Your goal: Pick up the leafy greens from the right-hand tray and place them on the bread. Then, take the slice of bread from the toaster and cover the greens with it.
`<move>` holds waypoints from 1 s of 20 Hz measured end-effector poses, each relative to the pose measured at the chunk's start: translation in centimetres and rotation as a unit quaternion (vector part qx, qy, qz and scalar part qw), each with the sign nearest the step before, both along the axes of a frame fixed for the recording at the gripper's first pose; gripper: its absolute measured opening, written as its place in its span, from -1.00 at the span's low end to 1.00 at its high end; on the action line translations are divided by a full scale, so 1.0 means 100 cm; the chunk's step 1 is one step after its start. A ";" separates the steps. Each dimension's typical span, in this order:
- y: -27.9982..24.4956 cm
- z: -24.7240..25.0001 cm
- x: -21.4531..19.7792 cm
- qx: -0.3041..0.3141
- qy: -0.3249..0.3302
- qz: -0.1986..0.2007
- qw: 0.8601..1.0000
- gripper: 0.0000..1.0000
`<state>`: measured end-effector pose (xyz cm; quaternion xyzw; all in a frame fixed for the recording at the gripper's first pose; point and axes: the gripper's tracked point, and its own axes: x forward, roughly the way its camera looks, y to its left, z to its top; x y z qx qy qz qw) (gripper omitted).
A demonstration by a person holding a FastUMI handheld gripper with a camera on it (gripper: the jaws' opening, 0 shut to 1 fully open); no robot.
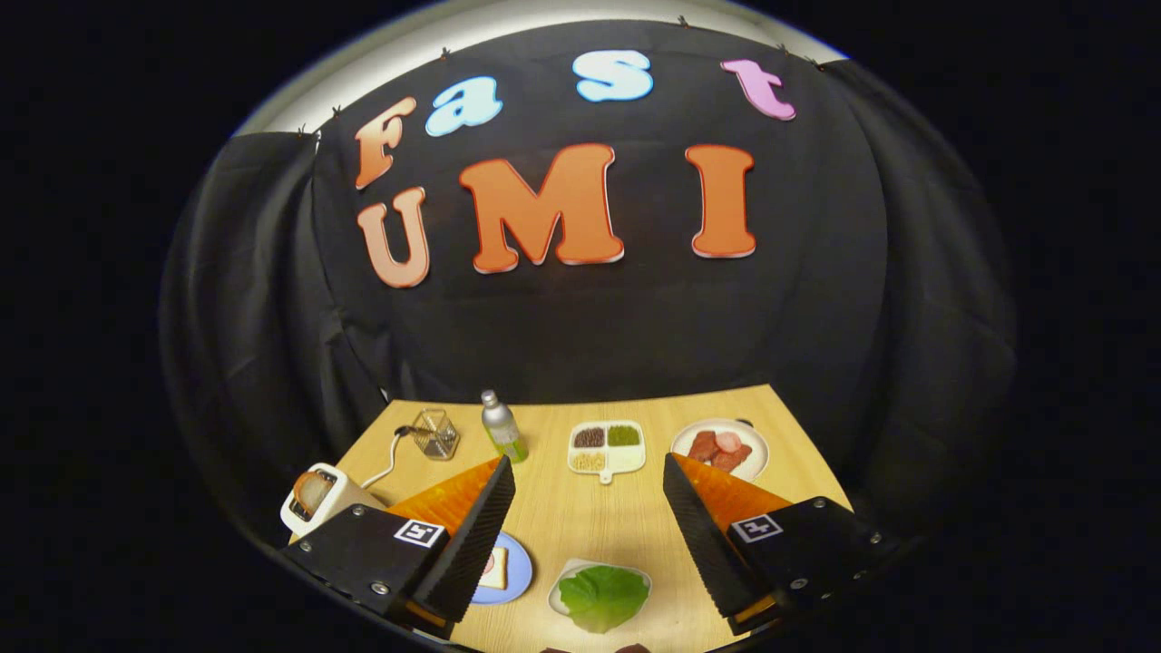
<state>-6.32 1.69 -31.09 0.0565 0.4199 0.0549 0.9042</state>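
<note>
Hovering above the table [580, 526], the gripper [588, 485] had its fingers spread apart, gripping nothing. Greens [603, 594] lay on a tray [564, 580] between them, bread [494, 570] on a plate [517, 573] alongside; the toaster [319, 497] held a slice [310, 492].

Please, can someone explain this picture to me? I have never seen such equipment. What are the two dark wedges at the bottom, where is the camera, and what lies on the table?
The wedges are the two jaws of a handheld gripper; a person carries it, no robot arm. The camera rides on it and looks forward, hence the round view. The jaws stand open and hold nothing.

On the wooden table: a green leaf on a white tray between the jaws, a blue plate with bread beside the left one, a toaster with a slice, a wire basket, a bottle, a divided dish and a plate of meat beyond.
</note>
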 end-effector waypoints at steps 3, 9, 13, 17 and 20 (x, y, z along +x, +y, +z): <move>0.001 -0.040 -0.024 -0.007 0.073 0.011 0.997 0.97; 0.009 -0.101 -0.073 -0.010 0.192 0.036 0.981 0.97; 0.015 -0.140 -0.110 -0.004 0.268 0.052 0.962 0.97; 0.019 -0.175 -0.143 -0.002 0.336 0.055 0.940 0.96; 0.022 -0.197 -0.159 -0.003 0.366 0.059 0.929 0.95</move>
